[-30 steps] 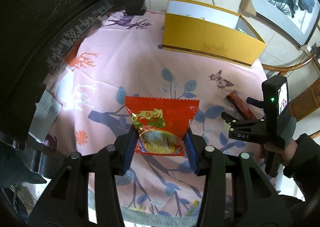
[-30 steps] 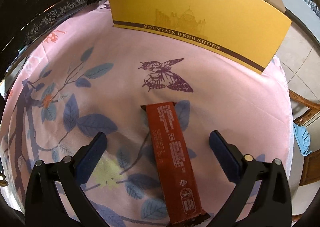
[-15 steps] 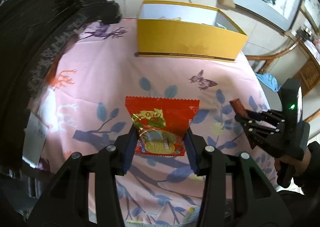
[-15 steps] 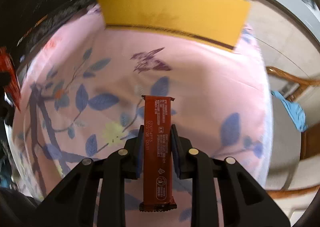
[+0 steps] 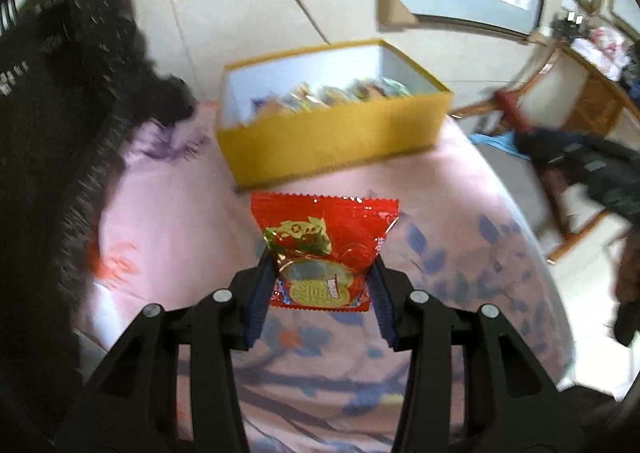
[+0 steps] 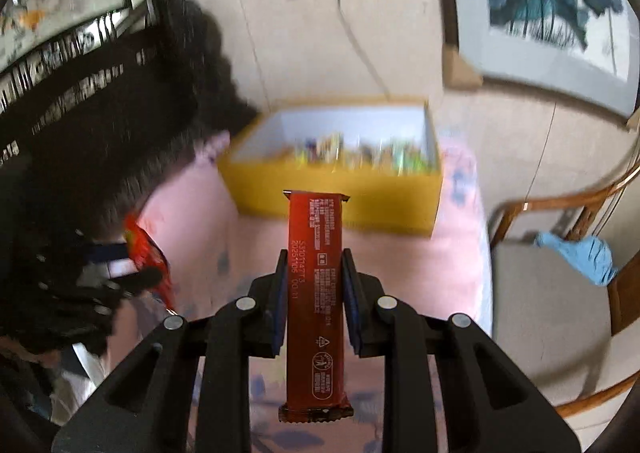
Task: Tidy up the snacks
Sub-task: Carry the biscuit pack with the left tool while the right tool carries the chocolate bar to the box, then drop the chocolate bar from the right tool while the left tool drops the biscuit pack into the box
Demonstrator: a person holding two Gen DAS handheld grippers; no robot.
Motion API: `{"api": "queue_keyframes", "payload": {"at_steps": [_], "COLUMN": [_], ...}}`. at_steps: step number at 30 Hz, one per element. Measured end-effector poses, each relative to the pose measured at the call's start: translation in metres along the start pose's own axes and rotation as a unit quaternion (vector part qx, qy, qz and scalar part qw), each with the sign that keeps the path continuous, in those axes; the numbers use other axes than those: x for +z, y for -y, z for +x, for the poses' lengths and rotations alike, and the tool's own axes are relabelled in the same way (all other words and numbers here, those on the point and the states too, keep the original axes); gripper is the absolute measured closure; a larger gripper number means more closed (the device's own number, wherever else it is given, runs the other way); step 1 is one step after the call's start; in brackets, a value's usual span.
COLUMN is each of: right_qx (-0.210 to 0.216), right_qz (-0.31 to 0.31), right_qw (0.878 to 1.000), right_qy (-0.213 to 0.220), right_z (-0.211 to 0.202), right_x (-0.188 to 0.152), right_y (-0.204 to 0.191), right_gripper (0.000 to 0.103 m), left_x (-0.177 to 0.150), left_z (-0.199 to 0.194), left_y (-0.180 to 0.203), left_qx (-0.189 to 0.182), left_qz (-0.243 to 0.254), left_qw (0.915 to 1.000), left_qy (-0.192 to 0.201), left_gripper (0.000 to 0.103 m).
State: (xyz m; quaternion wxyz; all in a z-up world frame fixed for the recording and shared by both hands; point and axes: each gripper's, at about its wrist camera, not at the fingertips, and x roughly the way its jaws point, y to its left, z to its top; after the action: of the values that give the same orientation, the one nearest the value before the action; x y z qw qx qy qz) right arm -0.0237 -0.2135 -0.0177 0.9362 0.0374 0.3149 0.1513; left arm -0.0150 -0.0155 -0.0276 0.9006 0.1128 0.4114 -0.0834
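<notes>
We hold a snack in each gripper above the pink floral cloth [image 5: 168, 237] that covers the desk, both pointed at the open yellow box [image 5: 332, 141] ahead. Nearest in the left wrist view, the left gripper [image 5: 320, 285] is clamped at a moderate width on the lower half of a red snack packet [image 5: 326, 229], its blue pads pressing the packet's two side edges while the crimped top edge stands free toward 12 o'clock. In the right wrist view, the right gripper [image 6: 314, 293] is closed narrow on a red-brown snack bar [image 6: 316, 293], which runs lengthwise between the pads and juts out toward 12 o'clock and back toward 6 o'clock; the left gripper and its packet show blurred at about 9 o'clock in that view. Beyond both snacks, toward 12 o'clock, the box sits at the far edge of the desk against the wall, and wrapped snacks already line its white interior. We judge this the carry step: both items are picked and lifted clear of the cloth, neither yet over the box. The next move calls for bringing each gripper above the rim, over a gap among the packets inside, then opening the jaws one at a time. A wooden chair [image 6: 560, 253] stands at 3 o'clock, off the desk.
</notes>
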Motion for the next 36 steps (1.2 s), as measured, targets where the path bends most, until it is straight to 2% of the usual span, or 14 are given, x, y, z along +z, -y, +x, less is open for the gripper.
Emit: {"api": "queue_keyframes", "payload": {"at_steps": [2,3,6,11,18,20,23,26,28,31,33,35,36], "right_qx": [-0.017,-0.032,-0.041,-0.048,-0.04,-0.035,-0.038,-0.037,-0.029,-0.018,-0.038,-0.059,-0.088], "right_qz": [-0.005,-0.007,0.001,-0.007,0.003,0.008,0.006,0.009,0.023,0.039,0.038,0.024,0.011], "right_qw": [1.0,0.999,0.999,0.998,0.998,0.998,0.998,0.998,0.998,0.999,0.998,0.996,0.992], "right_qy": [0.016,0.023,0.036,0.043,0.04,0.044,0.048,0.045,0.041,0.011,-0.015,-0.06,-0.089], "right_z": [-0.005,-0.007,-0.007,0.012,0.054,0.065,0.082,0.103,0.116,0.117,0.106,0.107,0.109], "right_x": [0.014,0.022,0.036,0.05,0.078,0.088,0.101,0.111,0.113,0.097,0.071,0.045,0.034], "right_y": [0.001,0.001,0.0,-0.009,0.0,0.007,0.017,0.03,0.038,0.048,0.049,0.053,0.057], "right_gripper": [0.079,0.079,0.079,0.079,0.079,0.078,0.078,0.079,0.103,0.103,0.103,0.086,0.07], "left_x": [0.015,0.022,0.046,0.074,0.107,0.117,0.135,0.152,0.163,0.162,0.151,0.14,0.131], "left_z": [0.002,0.003,0.008,0.016,0.046,0.059,0.081,0.098,0.11,0.119,0.127,0.129,0.129], "left_y": [-0.001,-0.004,-0.013,-0.017,-0.023,-0.028,-0.038,-0.039,-0.039,-0.042,-0.044,-0.047,-0.049], "left_qx": [0.041,0.048,0.032,0.023,0.016,0.001,0.022,0.022,0.03,0.028,0.025,0.031,0.022], "left_qz": [-0.002,-0.011,-0.043,-0.046,-0.046,-0.041,-0.053,-0.043,-0.04,-0.046,-0.048,-0.049,-0.05], "left_qw": [0.9991,0.9987,0.9982,0.9975,0.9978,0.9981,0.9974,0.9979,0.9975,0.9978,0.9984,0.9983,0.9985], "left_qy": [0.01,0.015,0.026,0.047,0.045,0.046,0.044,0.043,0.051,0.039,0.017,0.004,-0.003], "left_gripper": [0.058,0.058,0.058,0.058,0.058,0.058,0.058,0.058,0.058,0.058,0.058,0.058,0.058]}}
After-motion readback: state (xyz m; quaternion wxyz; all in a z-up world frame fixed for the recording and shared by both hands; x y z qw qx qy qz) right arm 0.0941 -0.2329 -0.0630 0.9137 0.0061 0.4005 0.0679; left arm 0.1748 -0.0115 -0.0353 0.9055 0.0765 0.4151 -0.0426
